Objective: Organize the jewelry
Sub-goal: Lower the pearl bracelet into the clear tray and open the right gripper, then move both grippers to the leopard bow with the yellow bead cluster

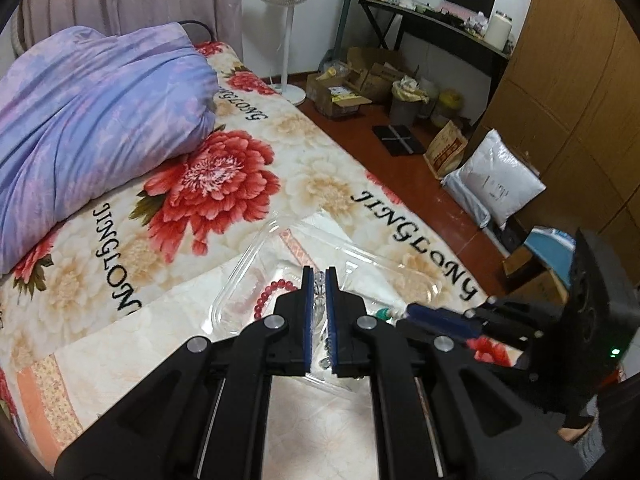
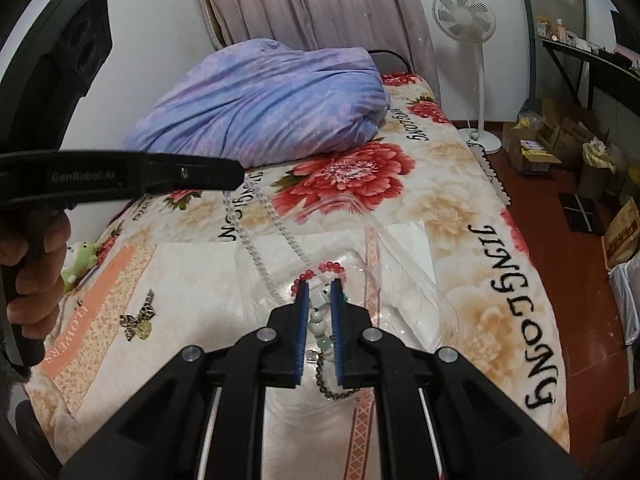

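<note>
2 grippers point(image 1: 319, 276) point(image 2: 321, 285), 3 bead strands point(image 2: 256, 240) point(image 2: 320, 270) point(image 2: 322, 332), 1 clear tray point(image 1: 248, 280)

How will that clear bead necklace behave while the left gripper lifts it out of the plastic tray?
The clear bead necklace will probably stay floppy: it already hangs in two slack strands from the left gripper. It looks light, so it may swing. Its lower end lies near the red bead bracelet in the clear plastic tray and might snag it.
</note>
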